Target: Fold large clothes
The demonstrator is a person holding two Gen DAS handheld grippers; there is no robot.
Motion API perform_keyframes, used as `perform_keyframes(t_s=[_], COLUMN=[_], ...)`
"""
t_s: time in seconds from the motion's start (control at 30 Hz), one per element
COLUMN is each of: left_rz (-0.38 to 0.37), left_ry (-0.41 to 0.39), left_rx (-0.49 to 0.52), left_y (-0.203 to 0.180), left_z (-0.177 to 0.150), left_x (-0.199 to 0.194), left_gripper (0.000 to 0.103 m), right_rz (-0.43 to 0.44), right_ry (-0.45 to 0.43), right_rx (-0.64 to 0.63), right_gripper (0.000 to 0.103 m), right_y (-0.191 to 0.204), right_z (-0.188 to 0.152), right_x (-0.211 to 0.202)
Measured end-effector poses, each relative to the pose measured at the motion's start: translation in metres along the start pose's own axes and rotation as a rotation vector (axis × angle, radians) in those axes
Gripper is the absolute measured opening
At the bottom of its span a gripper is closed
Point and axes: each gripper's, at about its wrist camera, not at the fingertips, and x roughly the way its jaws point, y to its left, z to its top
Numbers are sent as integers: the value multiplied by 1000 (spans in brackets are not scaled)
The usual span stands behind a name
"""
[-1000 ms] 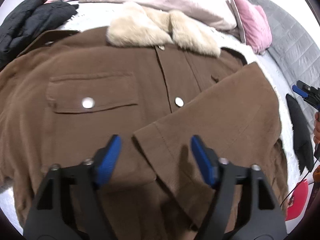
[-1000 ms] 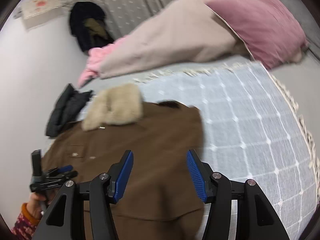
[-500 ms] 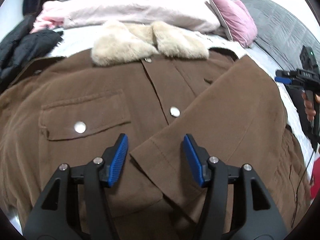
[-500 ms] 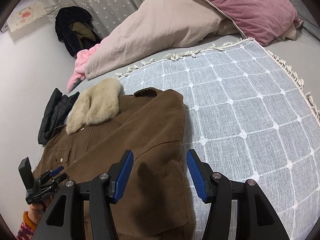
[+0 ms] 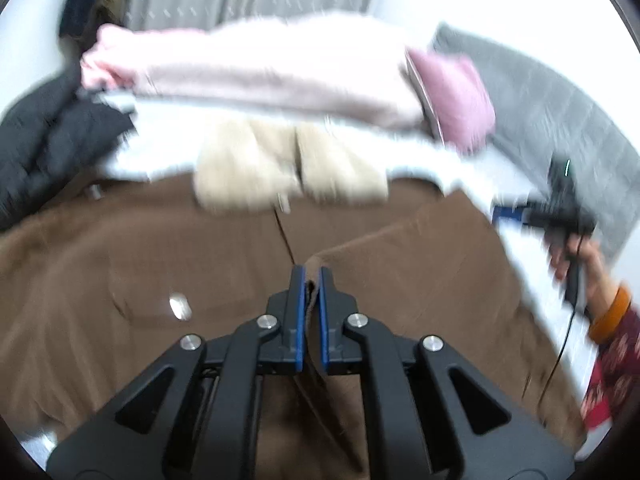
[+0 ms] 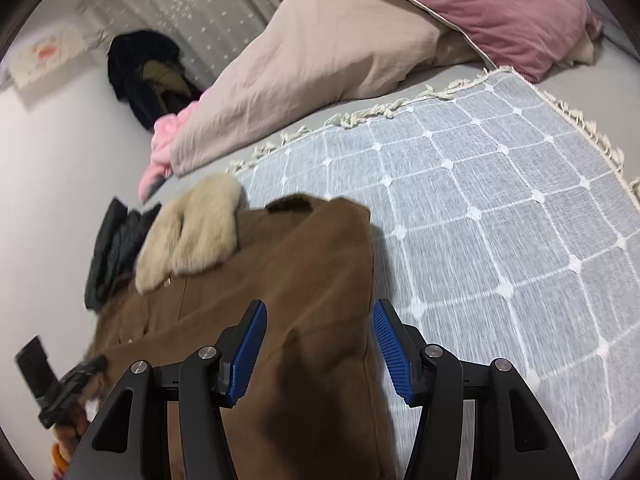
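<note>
The left gripper (image 5: 311, 280), a black two-finger claw with blue ribbed pads, is pinching a folded edge of the brown corduroy jacket (image 5: 120, 280): its jaws are clamped tight with a ridge of brown cloth caught between the pads. The picture from this claw is blurred. Ahead of it the jacket is lying spread front-up on the bed, its cream fur collar (image 5: 288, 168) at the far end, and a silver snap button (image 5: 179, 305) is showing to the left of the claw. A sleeve or side panel of the jacket is lying folded across the front, running from the pinched edge away to the right.

The right gripper (image 6: 318, 340) is standing about half open and holding nothing; the brown jacket's right-hand edge is lying beneath and between its parted pads, which are not pressing on it. To the right of this claw the pale grey checked blanket with a tasselled fringe (image 6: 500, 200) is lying bare. Beyond it a beige duvet (image 6: 320, 64) and a dusty-pink pillow (image 6: 480, 4) are resting. A black padded garment (image 6: 114, 252) is lying to the left of the collar.
</note>
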Motion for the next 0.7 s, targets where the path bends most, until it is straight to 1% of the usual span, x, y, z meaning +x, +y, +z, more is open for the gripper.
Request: perform_keyframes(t_s=[0.03, 0.07, 0.1, 0.17, 0.23, 0.27, 0.3, 0.33, 0.4, 0.43, 0.47, 0.53, 0.57, 0.6, 0.63, 0.67, 0.7], left_rz=[27, 60, 69, 75, 105, 116, 119, 114, 100, 101, 119, 170, 197, 225, 236, 232, 215], left_ry=[-17, -15, 4, 70, 115, 134, 145, 148, 140, 143, 151, 191, 206, 200, 179, 136, 106], left_rx=[-9, -27, -53, -95, -67, -47, -36, -33, -39, -37, -30, -11, 0, 8, 10, 10, 13], left_y=[3, 10, 17, 28, 26, 22, 18, 15, 12, 10, 9, 10, 11, 11, 10, 9, 6], left_z=[8, 18, 24, 31, 31, 29, 28, 27, 26, 26, 25, 26, 26, 28, 28, 29, 28], left_x=[1, 6, 13, 35, 52, 61, 67, 73, 77, 84, 89, 105, 110, 108, 102, 91, 82], left_gripper=[7, 7, 7, 7, 7, 7, 7, 7, 7, 7, 8, 8, 11, 15, 23, 36, 41], right_rz=[16, 33, 46, 85, 123, 135, 130, 59, -54, -143, -191, -233, -241, -248, -253, -259, -269], right_ry=[0, 1, 2, -5, -19, -21, -20, -24, -65, -77, -81, -89, -101, -105, -101, -99, -96], right_rx=[32, 64, 88, 167, 216, 226, 214, 186, 116, 113, 131, 178, 177, 168, 140, 102, 61], right_gripper=[56, 56, 56, 56, 55, 39, 5, 5, 4, 4, 3, 2, 4, 4, 5, 8, 14], right_y=[-6, -11, -15, -27, -34, -35, -33, -29, -22, -26, -33, -47, -48, -48, -44, -38, -30], right_z=[6, 11, 14, 22, 26, 29, 31, 35, 42, 45, 47, 47, 46, 44, 42, 37, 32], right_x=[6, 11, 15, 27, 38, 44, 49, 52, 50, 52, 53, 52, 48, 42, 36, 28, 20])
